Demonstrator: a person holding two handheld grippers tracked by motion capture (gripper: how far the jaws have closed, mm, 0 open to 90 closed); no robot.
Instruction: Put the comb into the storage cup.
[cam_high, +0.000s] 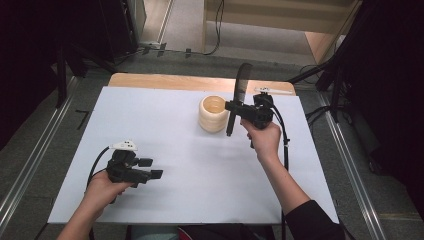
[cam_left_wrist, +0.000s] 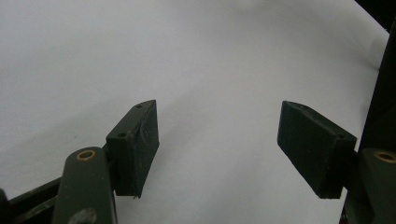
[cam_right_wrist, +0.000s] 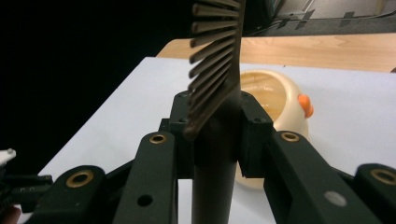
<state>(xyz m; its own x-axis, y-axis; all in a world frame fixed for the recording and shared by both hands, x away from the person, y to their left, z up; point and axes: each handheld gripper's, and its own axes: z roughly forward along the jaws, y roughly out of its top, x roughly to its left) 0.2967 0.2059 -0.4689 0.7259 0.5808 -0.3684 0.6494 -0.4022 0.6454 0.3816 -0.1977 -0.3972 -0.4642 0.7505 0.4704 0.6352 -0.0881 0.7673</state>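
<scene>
In the high view, the right gripper (cam_high: 235, 106) is in the upper right part of the frame, held above the white table sheet (cam_high: 165, 130) by the person's right hand (cam_high: 263, 138). Its jaws are closed on a long black plastic comb (cam_high: 239, 95), gripping it near the place where the teeth end and the plain handle begins. The comb stands almost upright: the toothed part rises above the jaws toward the top of the frame, and the handle hangs down below them. Just to the left of the comb is a cream-coloured round ribbed cup (cam_high: 213, 113) that stands on the sheet; whether the comb touches it I cannot tell.

In the right gripper view, the comb (cam_right_wrist: 219, 70) fills the centre, clamped between the two black pads, with its teeth pointing to the left of the frame. The cup (cam_right_wrist: 280, 102) shows behind the jaws, right of centre, with a small orange knob on its side.

The left gripper (cam_high: 150, 168) is in the lower left of the high view, held by the left hand (cam_high: 102, 192) low over the sheet and well apart from the comb and the cup. In the left gripper view its jaws stand wide apart with only the white sheet (cam_left_wrist: 210, 70) between them.
</scene>
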